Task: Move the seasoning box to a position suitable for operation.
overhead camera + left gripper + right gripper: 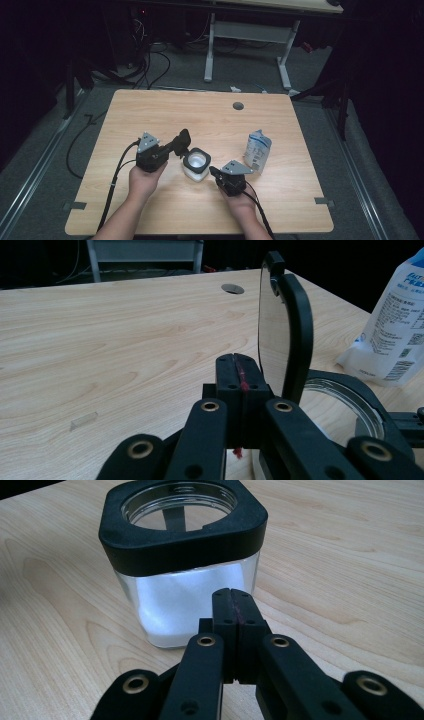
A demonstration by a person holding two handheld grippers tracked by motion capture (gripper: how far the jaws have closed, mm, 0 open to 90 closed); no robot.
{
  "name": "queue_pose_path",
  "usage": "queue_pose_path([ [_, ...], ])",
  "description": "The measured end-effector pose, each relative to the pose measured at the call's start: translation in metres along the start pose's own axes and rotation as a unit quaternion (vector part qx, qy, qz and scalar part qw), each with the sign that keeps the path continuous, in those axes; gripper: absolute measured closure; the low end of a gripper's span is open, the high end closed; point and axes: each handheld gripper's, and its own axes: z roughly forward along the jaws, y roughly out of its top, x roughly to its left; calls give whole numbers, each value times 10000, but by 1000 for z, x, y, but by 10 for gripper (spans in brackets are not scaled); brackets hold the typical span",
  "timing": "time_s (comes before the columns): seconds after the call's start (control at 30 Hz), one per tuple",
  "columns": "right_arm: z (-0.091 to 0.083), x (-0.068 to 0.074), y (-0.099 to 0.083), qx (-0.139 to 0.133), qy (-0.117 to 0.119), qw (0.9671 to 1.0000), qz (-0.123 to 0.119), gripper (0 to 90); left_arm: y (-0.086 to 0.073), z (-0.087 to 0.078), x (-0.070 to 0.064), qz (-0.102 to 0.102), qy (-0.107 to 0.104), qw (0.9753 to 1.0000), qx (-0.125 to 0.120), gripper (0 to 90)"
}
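A square glass jar (195, 165) with a black collar stood near the middle of the wooden worktop (150, 110), its hinged black lid (182, 141) tipped up and open on its left side. The jar held a white filling, seen through the clear wall in the right gripper view (185, 600).

The left gripper (170, 148), held in the person's left hand (145, 180), pointed right toward the jar. Its fingers (227, 375) were pressed together with nothing between them, their tips just beside the raised lid (285, 335) in the left gripper view; whether they touched it could not be told. The jar's open mouth (345, 395) lay just past them to the right.

The right gripper (214, 172), in the person's right hand (240, 202), sat at the jar's near right corner. Its fingers (222, 610) were likewise closed flat against each other and held nothing, their tips right at the jar's lower wall; contact could not be told.

A white and blue pouch (257, 150) stood upright to the right of the jar, near it but apart. A round grey grommet (238, 106) was set in the far part of the worktop.
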Motion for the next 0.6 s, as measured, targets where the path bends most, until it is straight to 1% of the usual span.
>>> queue_pose_path([
  [0.4,0,3,0,0,27,10000,-59,898,0,-3,-4,11,-66,10000,-49,900],
  [0.6,0,4,1,8,31,10000,-90,899,0,-3,-9,5,-126,9999,-72,900],
])
